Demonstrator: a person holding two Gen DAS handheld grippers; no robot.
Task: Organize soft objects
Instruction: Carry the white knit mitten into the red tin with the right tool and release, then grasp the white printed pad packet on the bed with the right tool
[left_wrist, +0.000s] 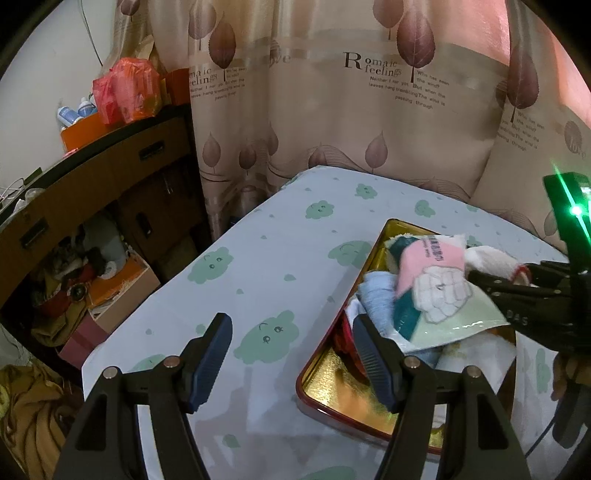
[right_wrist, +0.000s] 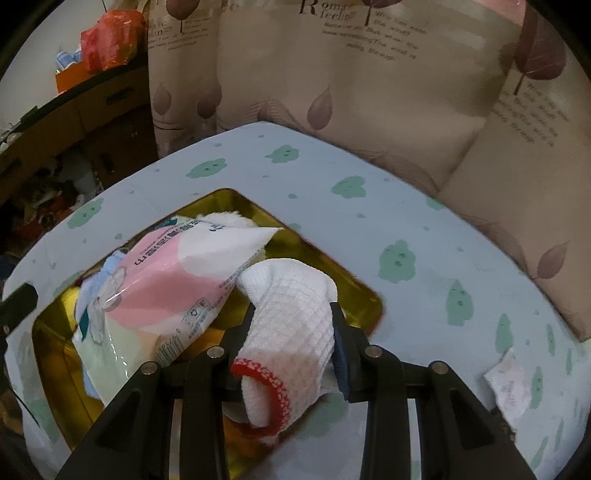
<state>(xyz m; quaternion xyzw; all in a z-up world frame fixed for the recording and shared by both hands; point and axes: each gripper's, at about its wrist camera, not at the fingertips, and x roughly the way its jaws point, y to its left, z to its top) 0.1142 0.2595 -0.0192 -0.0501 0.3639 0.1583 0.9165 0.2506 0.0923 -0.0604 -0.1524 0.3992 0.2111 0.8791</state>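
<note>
The white waffle cloth with red trim (right_wrist: 291, 332) sits rolled between the fingers of the right gripper (right_wrist: 295, 332), which are closed on it, above the near edge of the gold tin tray (right_wrist: 354, 291). In the tray just beside it lies a pink and white wipes pack (right_wrist: 177, 280), resting on a light blue cloth (left_wrist: 376, 295) and other white fabric. The tray stands on a table under a pale cloth printed with green clouds (left_wrist: 266, 266). The left gripper (left_wrist: 291, 354) hangs over the tray's left edge, its fingers spread wide with nothing between them. A small white packet (right_wrist: 508, 384) lies on the table at right, well apart from the tray. Leaf-print curtains (left_wrist: 332, 110) hang behind
</note>
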